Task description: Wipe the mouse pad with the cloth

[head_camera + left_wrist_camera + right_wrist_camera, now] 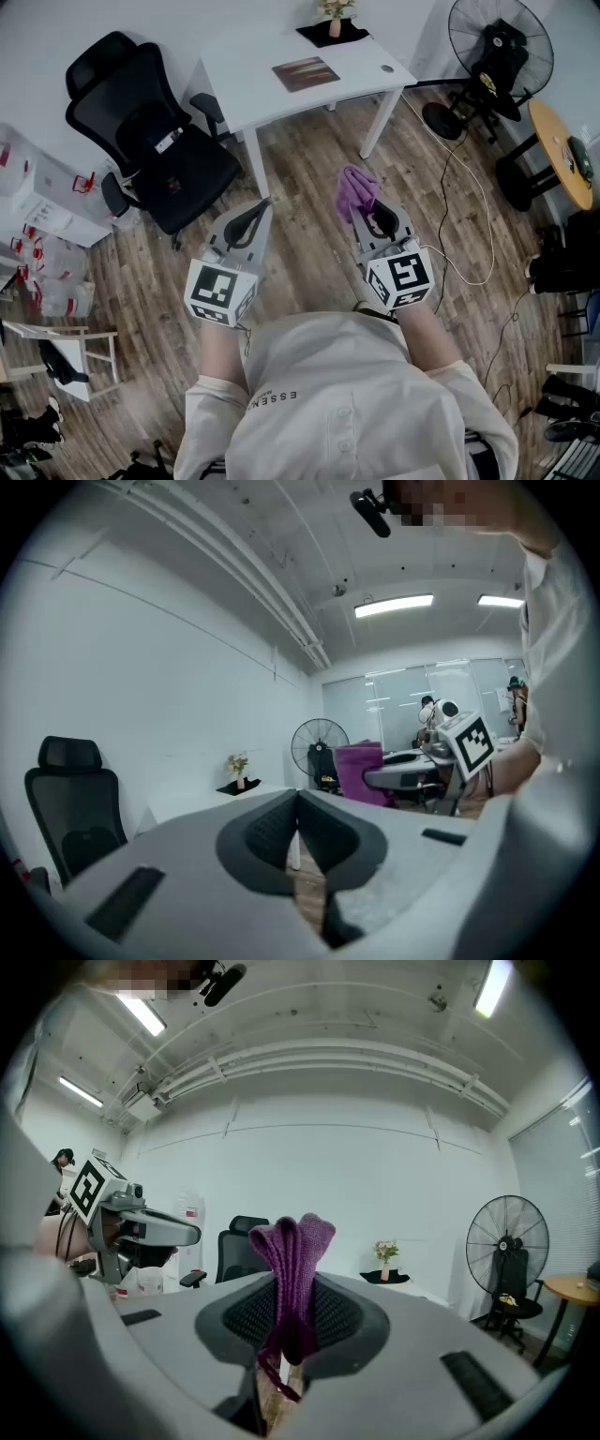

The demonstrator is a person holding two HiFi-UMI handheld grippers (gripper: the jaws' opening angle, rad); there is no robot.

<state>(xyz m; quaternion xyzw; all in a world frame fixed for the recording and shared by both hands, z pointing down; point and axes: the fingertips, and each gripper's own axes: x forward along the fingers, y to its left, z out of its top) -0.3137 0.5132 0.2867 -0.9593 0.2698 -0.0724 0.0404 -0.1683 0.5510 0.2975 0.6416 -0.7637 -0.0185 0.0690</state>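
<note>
While the R gripper point(292, 1330) pinches the purple cloth point(295, 1251) and the L gripper point(298, 829) is pressed together on nothing, the mouse pad point(306, 73), prob. the flat printed rectangle, lies on the white desk point(244, 89) well ahead, near a small vase point(335, 21). Risks: cloth may slip out under wiping drag, as only a narrow fold is caught; pad, if unpinned, may skid on the smooth top. Cloth: soft ribbed knit, bunched, w/ a loose strand hanging. Jaw linings: dark, finely textured.

black office chair point(155, 141) | white desk point(246, 82) | standing fan point(500, 47) | flower vase point(335, 25) | round wooden table point(560, 150)
</note>
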